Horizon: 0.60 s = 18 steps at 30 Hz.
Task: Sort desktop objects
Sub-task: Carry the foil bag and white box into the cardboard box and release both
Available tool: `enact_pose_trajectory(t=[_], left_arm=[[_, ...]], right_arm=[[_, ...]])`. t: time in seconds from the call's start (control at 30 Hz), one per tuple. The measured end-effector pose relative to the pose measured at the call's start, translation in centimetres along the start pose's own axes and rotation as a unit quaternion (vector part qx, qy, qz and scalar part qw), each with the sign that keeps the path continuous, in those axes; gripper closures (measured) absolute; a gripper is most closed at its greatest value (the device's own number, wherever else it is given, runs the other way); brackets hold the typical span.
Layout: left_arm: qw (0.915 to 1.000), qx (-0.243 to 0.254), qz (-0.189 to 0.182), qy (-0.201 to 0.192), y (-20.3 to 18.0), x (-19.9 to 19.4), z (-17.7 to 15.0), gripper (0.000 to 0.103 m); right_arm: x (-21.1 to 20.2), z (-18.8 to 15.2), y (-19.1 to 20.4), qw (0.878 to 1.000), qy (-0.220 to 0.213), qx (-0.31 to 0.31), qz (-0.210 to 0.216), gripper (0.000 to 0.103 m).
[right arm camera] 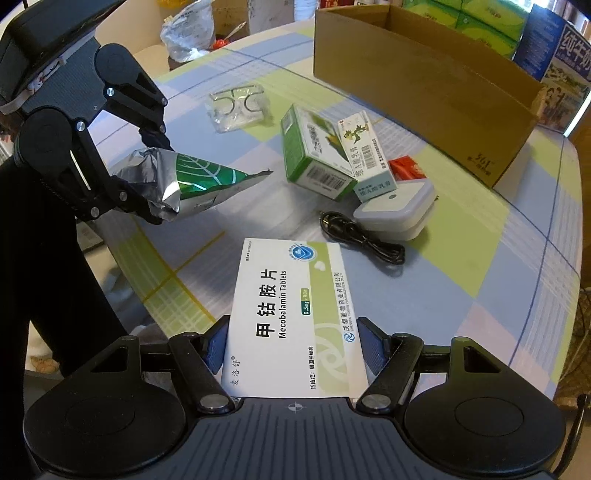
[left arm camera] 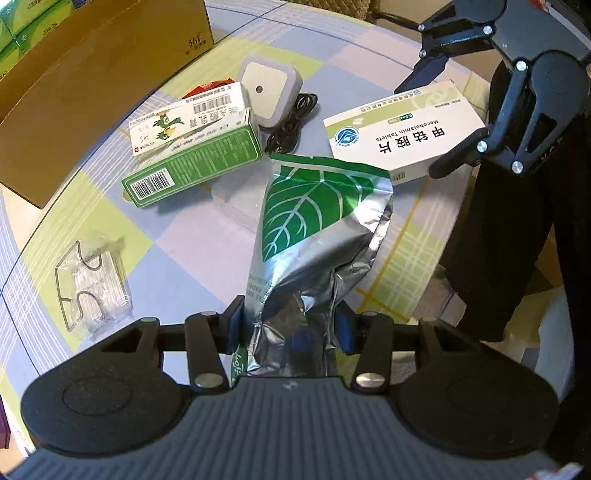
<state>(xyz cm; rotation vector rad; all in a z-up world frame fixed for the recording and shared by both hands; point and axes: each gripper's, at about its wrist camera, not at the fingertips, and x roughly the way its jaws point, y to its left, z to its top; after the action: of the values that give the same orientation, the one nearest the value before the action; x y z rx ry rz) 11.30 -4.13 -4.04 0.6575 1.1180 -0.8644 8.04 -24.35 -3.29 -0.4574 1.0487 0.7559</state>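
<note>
Beyond the desk's edge
Green tissue packs (right arm camera: 480,18) stacked behind; a blue milk carton (right arm camera: 565,55) (right); crumpled plastic bag (right arm camera: 188,33).

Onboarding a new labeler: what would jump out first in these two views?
Both tongs are full: the left tongs pinch a crumpled silver pouch with a green leaf print, and the right tongs clamp a white tablet box. Behind them, on the checked tablecloth, sits a cluster of a green box, a white adapter with black cable, and a big open cardboard box.

Home dining area: round table under pastel checked tablecloth (right arm camera: 461,258), stacked green tissue packs (right arm camera: 480,22), open brown cardboard box (right arm camera: 424,85).
</note>
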Motion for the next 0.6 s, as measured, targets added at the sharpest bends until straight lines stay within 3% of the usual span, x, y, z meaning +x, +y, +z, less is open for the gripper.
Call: enact_pose_trajectory(t=[0.37, 0.6], left_arm=[[0.9997, -0.016, 0.015, -0.012, 0.6, -3.6, 1.5, 0.060], [0.9977, -0.048, 0.038, -0.030, 3.1, -7.3, 4.1, 0.060]], right_arm=[[-3.9, 1.0, -0.8, 0.998, -0.046, 0.020, -0.037, 0.035], [-6.9, 4.8, -2.2, 0.994, -0.086, 0.030, -0.066, 0.035]])
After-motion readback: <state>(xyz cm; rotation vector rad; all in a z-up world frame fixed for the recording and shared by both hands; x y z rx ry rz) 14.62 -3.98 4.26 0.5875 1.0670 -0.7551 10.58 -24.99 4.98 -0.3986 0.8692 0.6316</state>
